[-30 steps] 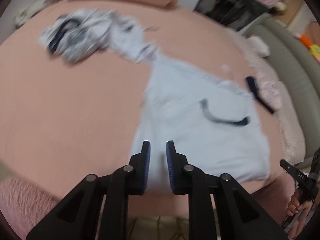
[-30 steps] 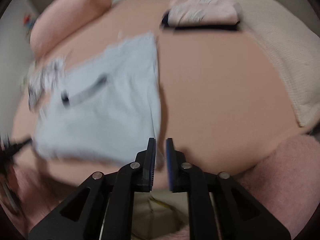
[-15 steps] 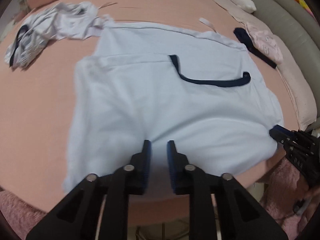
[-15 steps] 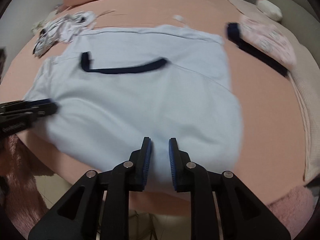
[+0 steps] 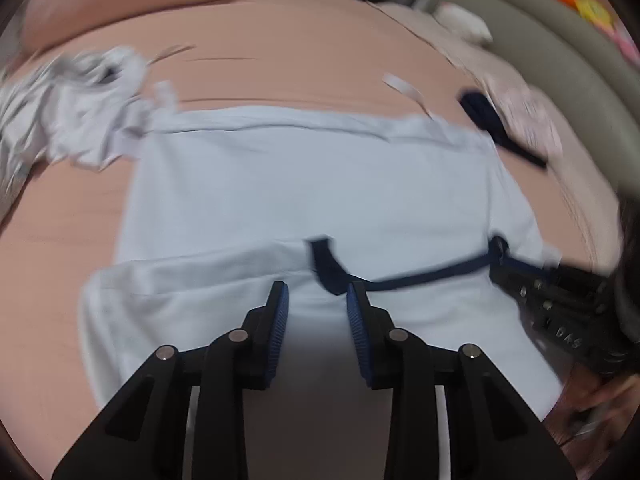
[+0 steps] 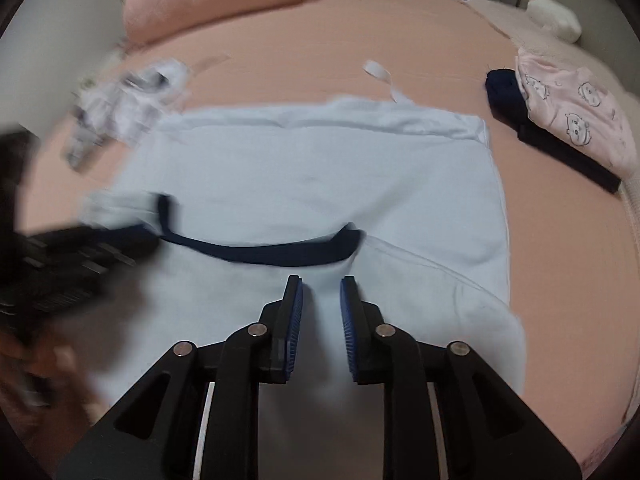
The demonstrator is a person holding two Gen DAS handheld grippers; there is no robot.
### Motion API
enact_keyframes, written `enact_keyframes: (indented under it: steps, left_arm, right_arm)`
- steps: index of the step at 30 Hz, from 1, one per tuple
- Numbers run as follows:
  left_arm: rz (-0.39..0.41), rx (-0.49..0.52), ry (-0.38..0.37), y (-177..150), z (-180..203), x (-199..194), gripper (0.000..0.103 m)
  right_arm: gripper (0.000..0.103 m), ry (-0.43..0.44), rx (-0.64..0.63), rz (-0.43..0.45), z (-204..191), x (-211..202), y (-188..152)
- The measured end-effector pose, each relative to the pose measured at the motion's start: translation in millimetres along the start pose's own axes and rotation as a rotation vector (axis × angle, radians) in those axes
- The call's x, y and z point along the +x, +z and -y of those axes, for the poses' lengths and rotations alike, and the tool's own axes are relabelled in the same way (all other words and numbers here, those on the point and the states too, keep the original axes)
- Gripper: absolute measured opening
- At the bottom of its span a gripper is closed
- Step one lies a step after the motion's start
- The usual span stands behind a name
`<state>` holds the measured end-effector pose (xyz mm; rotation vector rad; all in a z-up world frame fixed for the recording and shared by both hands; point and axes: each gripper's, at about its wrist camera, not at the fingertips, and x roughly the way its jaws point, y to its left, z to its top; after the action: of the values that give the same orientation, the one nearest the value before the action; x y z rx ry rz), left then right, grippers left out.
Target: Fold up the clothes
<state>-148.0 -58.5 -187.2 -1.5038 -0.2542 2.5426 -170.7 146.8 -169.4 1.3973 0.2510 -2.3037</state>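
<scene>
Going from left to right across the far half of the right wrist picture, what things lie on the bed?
Crumpled grey-white garment → light blue shirt → dark navy folded item → pink printed garment.

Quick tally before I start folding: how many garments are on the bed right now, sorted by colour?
Light blue: 1, the T-shirt spread flat under both grippers
White and grey patterned: 1, the crumpled garment at the far left
Pink printed: 1, the folded garment at the right
Navy: 1, the folded garment under the pink one
Total: 4
</scene>
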Motion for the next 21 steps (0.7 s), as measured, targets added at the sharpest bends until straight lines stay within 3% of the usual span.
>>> enact_keyframes:
  steps: [2,4,7,10,13,16,19,21]
  left_arm:
    - [0.018,-0.061,0.011,3.1,-21.2,-4.8,0.025]
    - [0.020,-0.110,-0.036,3.6,-32.5,-9.5,0.025]
    - [0.049,-0.049,-0.037,0.5,-13.1,-19.8,0.026]
    - [0.030,0.047,-0.054,-3.2,19.1,-15.3,0.032]
    - [-0.022,0.058,0.088,-4.2,17.3,4.8,0.032]
    - [-0.004,-0.048,0.035,2.5,1.6,-8.9,0.033]
    - [0.030,-0.043,-0.017,-8.1,14.1,-38.2,0.034]
    - [0.010,-0.008,-0.082,-28.9,33.1,-46.9,0.036]
  right_arm:
    - [0.013,0.014,0.047,0.048,19.0,-5.1,-3.4]
    - [0.010,-0.048,0.094,0.063,40.0,-11.4,-2.4]
    - [0.013,-0.010,0.192,0.062,64.1,-21.1,3.5]
    - [0.014,-0.004,0.137,0.063,52.0,-31.2,7.4]
    - [0.014,-0.132,0.063,0.004,47.0,-19.7,0.7]
    - [0.010,-0.078,0.201,0.002,80.0,-23.6,-7.4]
    - [0.013,-0.064,0.238,0.049,85.6,-58.0,-13.4]
    - [0.014,-0.042,0.267,0.058,89.6,-80.1,-26.0]
